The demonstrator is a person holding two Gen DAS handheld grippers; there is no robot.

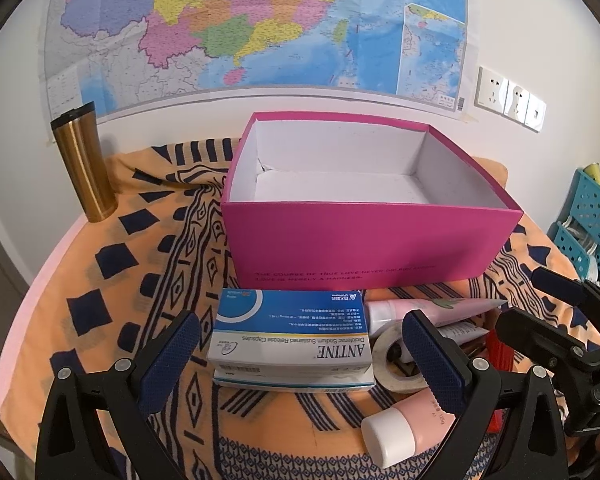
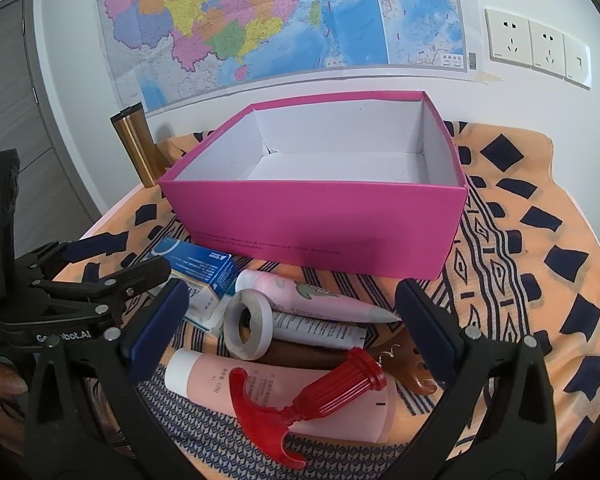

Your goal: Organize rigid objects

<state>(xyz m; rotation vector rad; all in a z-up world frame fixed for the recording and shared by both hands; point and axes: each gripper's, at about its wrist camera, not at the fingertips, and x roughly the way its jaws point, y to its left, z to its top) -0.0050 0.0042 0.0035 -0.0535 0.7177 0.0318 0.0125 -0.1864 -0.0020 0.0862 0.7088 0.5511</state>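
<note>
i see the pink cardboard box (image 2: 316, 224), white inside and open-topped, at frame centre on an orange patterned cloth (image 2: 540, 208). below it lie a medicine carton (image 1: 290, 340), tape roll (image 2: 248, 324), tubes and a red plastic tool (image 2: 300, 404). my left gripper (image 1: 300, 356) and right gripper (image 2: 284, 328) gape wide, holding nothing. upper frame: wall map (image 2: 284, 20), brass tumbler (image 1: 85, 162).

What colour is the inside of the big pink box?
White. The box is pink outside with plain white inner walls and floor, seen best in the right wrist view.
</note>
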